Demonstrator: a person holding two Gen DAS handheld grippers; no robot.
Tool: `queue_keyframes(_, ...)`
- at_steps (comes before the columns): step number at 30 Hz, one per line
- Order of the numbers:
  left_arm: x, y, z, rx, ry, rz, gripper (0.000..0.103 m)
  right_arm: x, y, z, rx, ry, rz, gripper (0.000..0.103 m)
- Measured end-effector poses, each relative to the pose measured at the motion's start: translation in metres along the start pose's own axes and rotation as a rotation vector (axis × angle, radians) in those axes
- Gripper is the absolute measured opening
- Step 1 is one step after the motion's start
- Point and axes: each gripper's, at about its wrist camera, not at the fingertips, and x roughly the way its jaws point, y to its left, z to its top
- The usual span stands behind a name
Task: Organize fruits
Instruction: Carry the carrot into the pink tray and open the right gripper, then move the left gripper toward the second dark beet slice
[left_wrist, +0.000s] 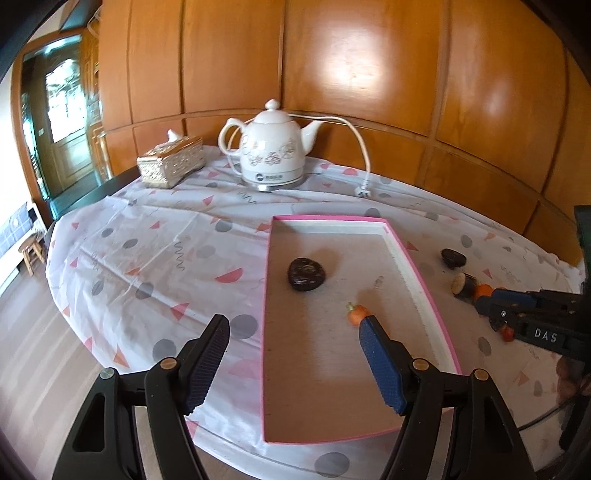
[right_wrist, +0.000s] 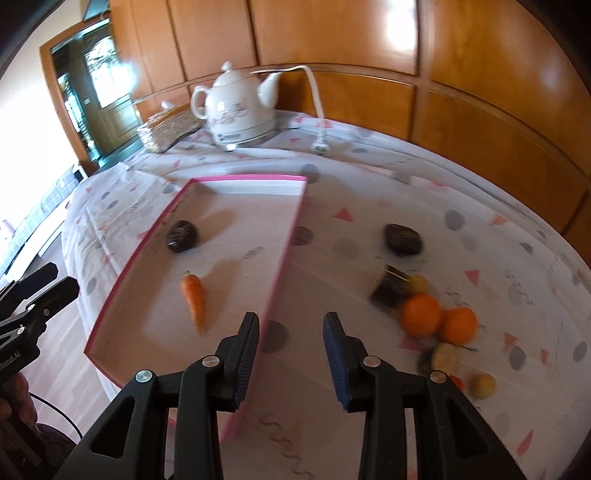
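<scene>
A pink-rimmed shallow box lies on the table. In it are a dark round fruit and a small carrot. My left gripper is open and empty above the box's near left edge. My right gripper is open and empty, over the box's right rim. Right of the box lie a second dark fruit, a dark cut piece, two oranges and small yellowish fruits.
A white electric kettle with its cord and plug and a gold tissue box stand at the back. A wood-panelled wall runs behind. The tablecloth edge drops to the floor on the left.
</scene>
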Motion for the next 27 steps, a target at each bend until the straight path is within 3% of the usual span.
queue_keyframes(15, -0.004, -0.049, 0.002, 0.121, -0.004, -0.048, 0.076, -0.037, -0.079, -0.027, 0.092, -0.028, -0.14, 0.036)
queue_keyframes(27, 0.005, -0.089, 0.005, 0.201, 0.024, -0.115, 0.077, -0.075, -0.186, -0.058, 0.254, 0.0, -0.336, 0.037)
